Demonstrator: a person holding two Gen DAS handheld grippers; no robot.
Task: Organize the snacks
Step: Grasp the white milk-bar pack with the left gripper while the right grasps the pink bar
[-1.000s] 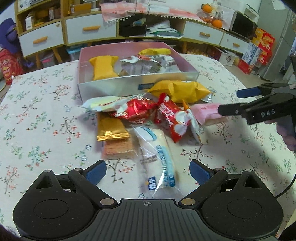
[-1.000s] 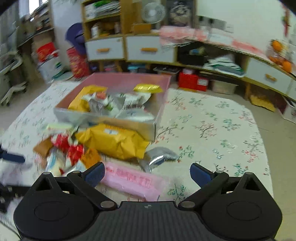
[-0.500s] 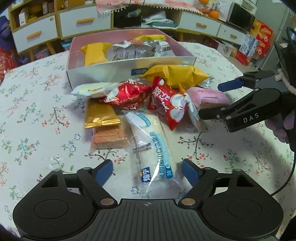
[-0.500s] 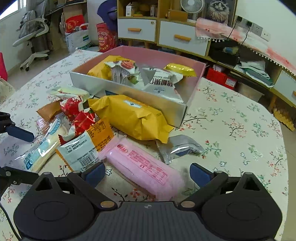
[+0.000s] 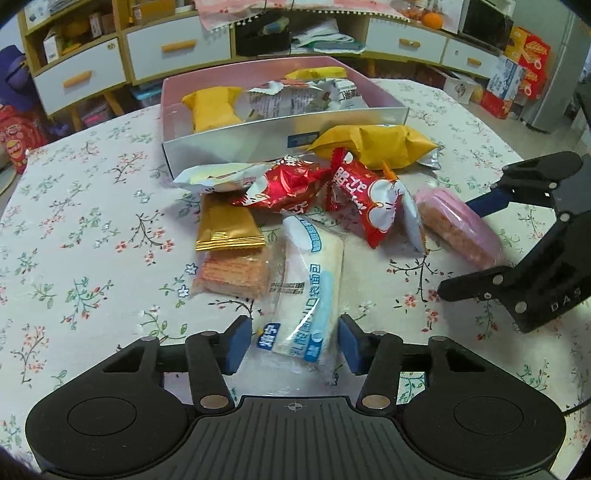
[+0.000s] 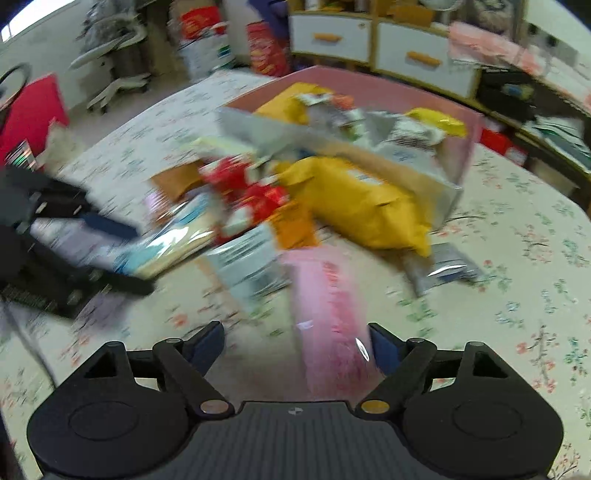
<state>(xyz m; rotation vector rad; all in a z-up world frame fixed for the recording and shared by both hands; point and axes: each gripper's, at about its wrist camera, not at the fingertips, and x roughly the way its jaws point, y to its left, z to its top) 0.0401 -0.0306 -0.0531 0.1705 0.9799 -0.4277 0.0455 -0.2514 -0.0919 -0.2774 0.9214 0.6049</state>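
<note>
Both my grippers have dropped closer. Left gripper (image 5: 293,344) jaws closing around white-blue bread pack (image 5: 308,284) on the table (image 5: 85,206), pads not pressing. Right gripper (image 6: 297,347) closing around pink pack (image 6: 328,306), right pad touching; view blurred.

A long wooden cabinet (image 5: 177,48) with white drawers and orange handles fills the upper frame. A microwave (image 5: 484,24) sits upper right. Cardboard boxes (image 5: 517,85) stand below it.

left gripper (image 5: 293,347) and right gripper (image 6: 297,347) both angled downward, jaws closing.
</note>
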